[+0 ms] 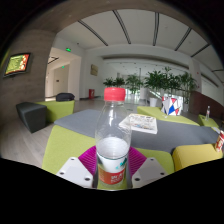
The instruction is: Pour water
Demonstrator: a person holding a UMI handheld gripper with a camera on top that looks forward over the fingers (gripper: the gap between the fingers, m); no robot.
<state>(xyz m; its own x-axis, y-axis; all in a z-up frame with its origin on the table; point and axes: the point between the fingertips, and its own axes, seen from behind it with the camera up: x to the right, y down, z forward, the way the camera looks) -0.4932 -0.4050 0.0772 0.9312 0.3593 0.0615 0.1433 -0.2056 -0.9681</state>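
Observation:
A clear plastic bottle with a red cap and a white label stands upright between my two fingers. Both pink pads press against its lower body, at the label. My gripper is shut on the bottle. The bottle's base is hidden below the fingers. It looks lifted above the yellow-green table. No cup or glass is in view.
A stack of magazines lies on the table beyond the bottle. A red, white and blue cup-shaped holder stands further back right. Dark sofas stand at the left, potted plants at the back.

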